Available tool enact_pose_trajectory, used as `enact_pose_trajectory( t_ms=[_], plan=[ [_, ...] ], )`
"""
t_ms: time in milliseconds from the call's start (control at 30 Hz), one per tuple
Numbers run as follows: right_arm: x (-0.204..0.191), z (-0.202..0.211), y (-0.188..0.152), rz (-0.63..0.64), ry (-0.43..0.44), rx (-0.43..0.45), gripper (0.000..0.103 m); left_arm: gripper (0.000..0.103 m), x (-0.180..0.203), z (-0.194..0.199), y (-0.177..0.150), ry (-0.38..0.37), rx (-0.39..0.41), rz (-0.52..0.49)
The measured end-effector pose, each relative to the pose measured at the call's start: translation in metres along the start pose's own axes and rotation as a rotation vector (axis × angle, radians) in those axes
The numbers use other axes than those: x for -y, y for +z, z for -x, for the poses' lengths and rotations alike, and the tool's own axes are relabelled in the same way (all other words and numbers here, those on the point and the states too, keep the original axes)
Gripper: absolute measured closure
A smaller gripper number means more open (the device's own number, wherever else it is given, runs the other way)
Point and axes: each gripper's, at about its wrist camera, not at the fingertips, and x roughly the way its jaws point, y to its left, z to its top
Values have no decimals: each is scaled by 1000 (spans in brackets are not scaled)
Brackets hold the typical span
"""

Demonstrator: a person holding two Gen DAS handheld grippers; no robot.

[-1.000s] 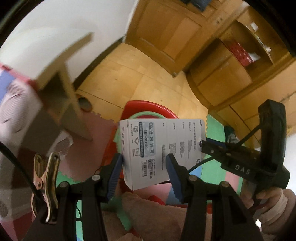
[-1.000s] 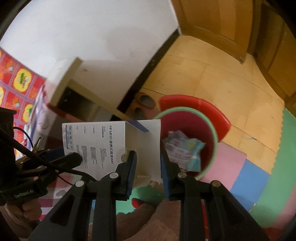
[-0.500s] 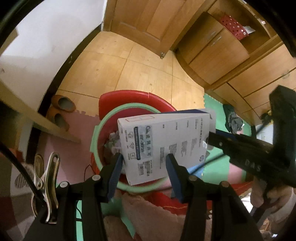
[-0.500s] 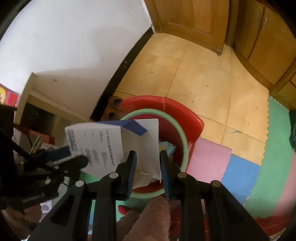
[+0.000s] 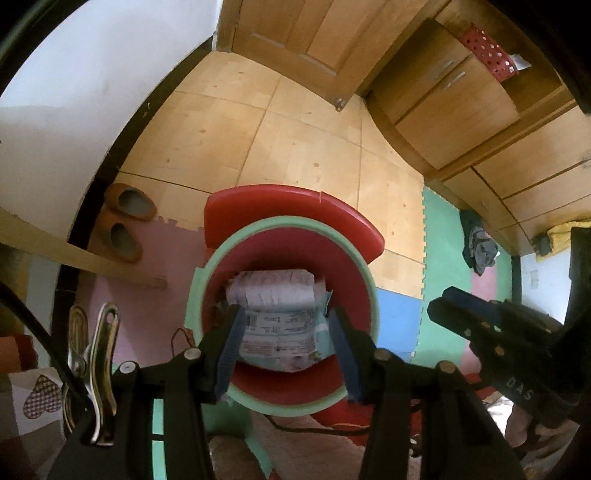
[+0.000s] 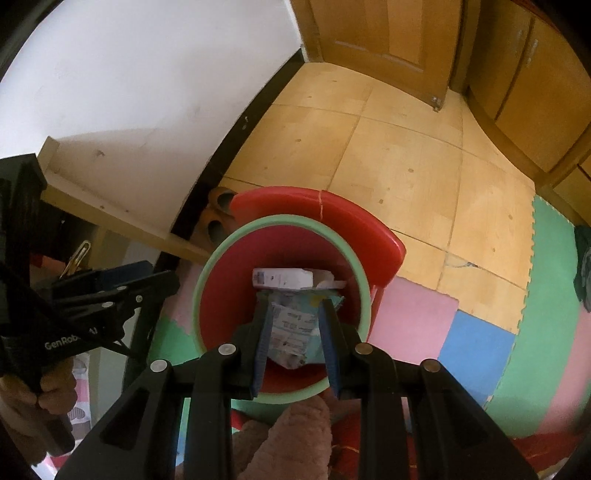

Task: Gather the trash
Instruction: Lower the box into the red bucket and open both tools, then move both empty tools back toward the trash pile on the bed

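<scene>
Left wrist view: with left gripper (image 5: 284,321) jaws spread, just narrowed slightly, empty over the red bin (image 5: 207,280), lift straight clear of its rim; right wrist view: keep right gripper (image 6: 294,306) jaws parted, empty, leaving white box (image 6: 282,277) against bin's far wall.

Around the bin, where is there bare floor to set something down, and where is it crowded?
Free: the wood floor between the bin, door and cabinets; also the blue mat tile right of the bin. Crowded: the slippers and shelf board to the bin's left, and the bin itself, holding a box and packet.
</scene>
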Motion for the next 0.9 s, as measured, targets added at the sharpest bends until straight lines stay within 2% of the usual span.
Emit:
enact_pose_trajectory(
  t_ms=[300, 533, 900],
  plan=[
    [-10, 0, -4, 29, 23, -6, 75, 54, 3, 13, -8, 28, 0, -17],
    [-21, 7, -8, 49, 38, -11, 74, 54, 2, 29, -15, 22, 15, 28],
    [-65, 34, -11, 119, 118, 16, 73, 53, -8, 81, -40, 49, 86, 91]
  ],
)
